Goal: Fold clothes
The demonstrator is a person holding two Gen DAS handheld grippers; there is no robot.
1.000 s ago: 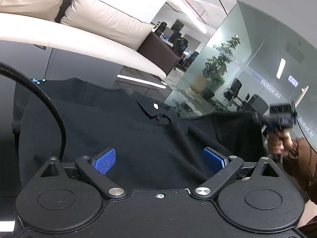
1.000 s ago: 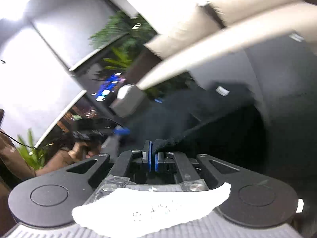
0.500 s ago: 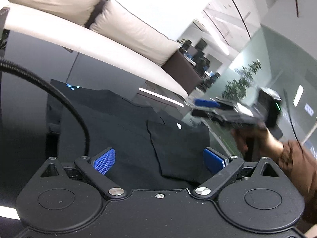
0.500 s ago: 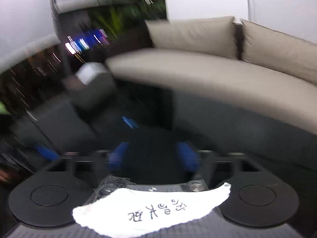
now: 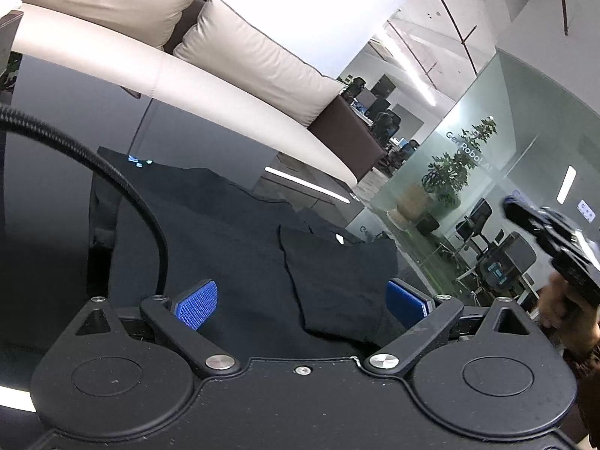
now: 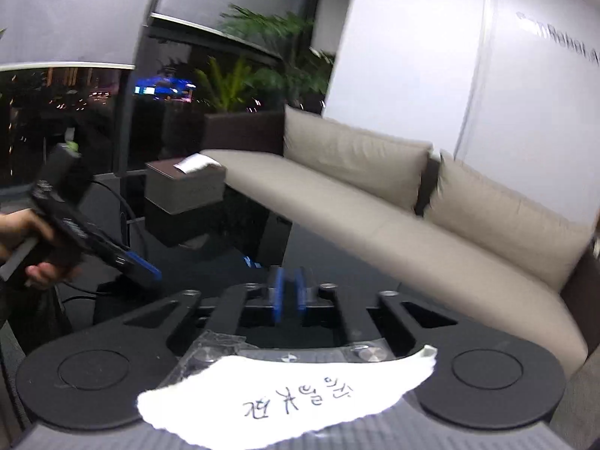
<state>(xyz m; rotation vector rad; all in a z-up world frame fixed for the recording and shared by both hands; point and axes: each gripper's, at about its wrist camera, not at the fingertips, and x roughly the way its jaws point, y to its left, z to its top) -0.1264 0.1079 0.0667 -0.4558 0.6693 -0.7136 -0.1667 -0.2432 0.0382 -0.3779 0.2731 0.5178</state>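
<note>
At the bottom of the left wrist view the left gripper (image 5: 302, 302) stands released over the black shirt (image 5: 232, 247), which lies mid-frame on the dark glossy table (image 5: 56, 187), one side folded inward. The right gripper (image 6: 288, 294) is clenched on nothing at lower centre of its view; beyond stretches a beige sofa (image 6: 393, 202)

Beige sofa (image 6: 393, 202), glass-walled office (image 5: 506, 142)

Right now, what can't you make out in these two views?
- Shirt, left wrist view: near hem hidden behind the left gripper body.
- Shirt, right wrist view: out of frame.
- Right gripper, left wrist view: blurred, cut by the right edge.
- Table: edges cut off.
</note>
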